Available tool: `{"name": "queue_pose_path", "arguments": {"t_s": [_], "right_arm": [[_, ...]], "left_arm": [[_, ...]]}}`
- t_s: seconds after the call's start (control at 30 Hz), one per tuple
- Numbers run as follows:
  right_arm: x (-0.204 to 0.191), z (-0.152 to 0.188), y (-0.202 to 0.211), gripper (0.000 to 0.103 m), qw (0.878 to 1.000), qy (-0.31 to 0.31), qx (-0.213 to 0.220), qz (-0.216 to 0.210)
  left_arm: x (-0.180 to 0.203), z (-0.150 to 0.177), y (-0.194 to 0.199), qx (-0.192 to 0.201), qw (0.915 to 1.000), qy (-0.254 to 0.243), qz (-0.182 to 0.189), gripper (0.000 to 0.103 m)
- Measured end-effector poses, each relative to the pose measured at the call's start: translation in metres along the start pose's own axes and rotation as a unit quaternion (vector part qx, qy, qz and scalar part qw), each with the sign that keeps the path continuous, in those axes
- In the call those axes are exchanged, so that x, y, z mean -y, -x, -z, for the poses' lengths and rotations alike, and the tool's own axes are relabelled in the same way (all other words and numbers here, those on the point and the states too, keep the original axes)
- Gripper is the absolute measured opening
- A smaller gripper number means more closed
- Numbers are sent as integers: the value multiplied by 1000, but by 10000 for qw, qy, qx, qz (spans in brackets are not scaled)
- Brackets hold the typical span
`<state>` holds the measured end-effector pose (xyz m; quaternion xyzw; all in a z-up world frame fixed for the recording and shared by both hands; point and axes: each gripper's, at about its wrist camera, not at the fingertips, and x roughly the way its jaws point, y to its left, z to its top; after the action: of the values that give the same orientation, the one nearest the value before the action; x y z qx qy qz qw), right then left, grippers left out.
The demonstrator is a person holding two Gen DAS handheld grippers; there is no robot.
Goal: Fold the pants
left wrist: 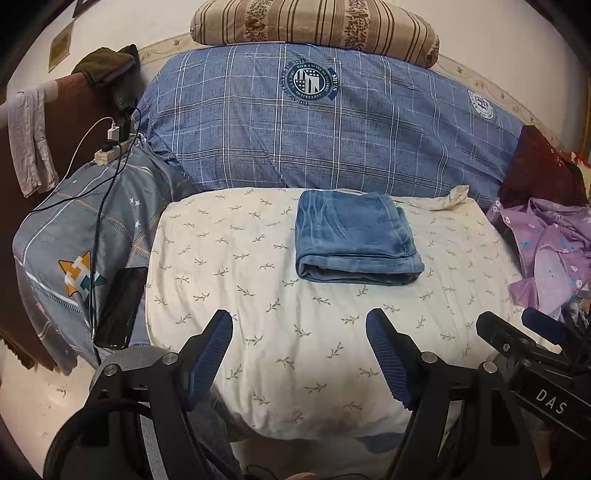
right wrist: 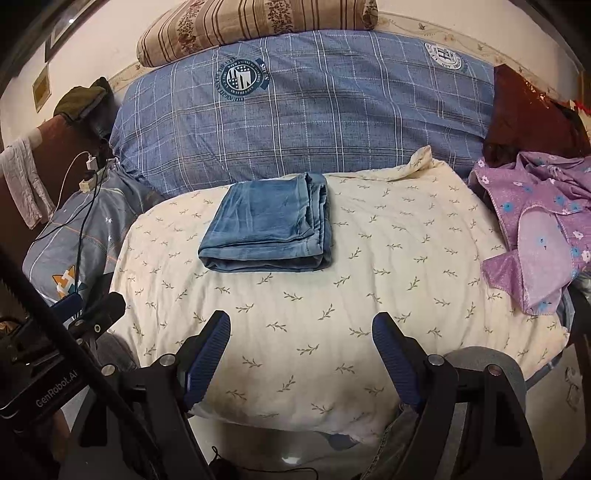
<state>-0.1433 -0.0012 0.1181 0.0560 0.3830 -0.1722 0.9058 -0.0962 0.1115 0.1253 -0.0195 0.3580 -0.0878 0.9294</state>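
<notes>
Blue denim pants (left wrist: 354, 238) lie folded into a compact rectangle on the cream leaf-print cover (left wrist: 258, 295), near its far edge. They also show in the right wrist view (right wrist: 269, 229) on the same cover (right wrist: 369, 295). My left gripper (left wrist: 299, 325) is open and empty, held back over the near part of the cover, well short of the pants. My right gripper (right wrist: 301, 325) is open and empty too, equally far back. The right gripper's body shows at the left view's right edge (left wrist: 517, 343).
A blue plaid quilt (left wrist: 332, 125) with a striped pillow (left wrist: 314, 26) on top lies behind the cover. A purple flowered garment (right wrist: 539, 229) lies to the right. A grey pillow (left wrist: 81, 229), a black phone (left wrist: 120, 306) and charger cables lie to the left.
</notes>
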Motion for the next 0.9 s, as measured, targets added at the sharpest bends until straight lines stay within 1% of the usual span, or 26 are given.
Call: {"name": "queue_pose_path", "arguments": {"t_s": [0.5,0.7,0.9], "right_arm": [[-5,-2,22,80,9998,57,190,24],[-2,-2,18,80,9999,30,149,29],[0,-1,15,80,9999,-9,115,42]], "left_arm": [[-1,4,18,114,9999,-50,29,75],[2,5,12,13,9999,-115,-17,75],[4,2,7,-8,9999,-162,-17,75]]}}
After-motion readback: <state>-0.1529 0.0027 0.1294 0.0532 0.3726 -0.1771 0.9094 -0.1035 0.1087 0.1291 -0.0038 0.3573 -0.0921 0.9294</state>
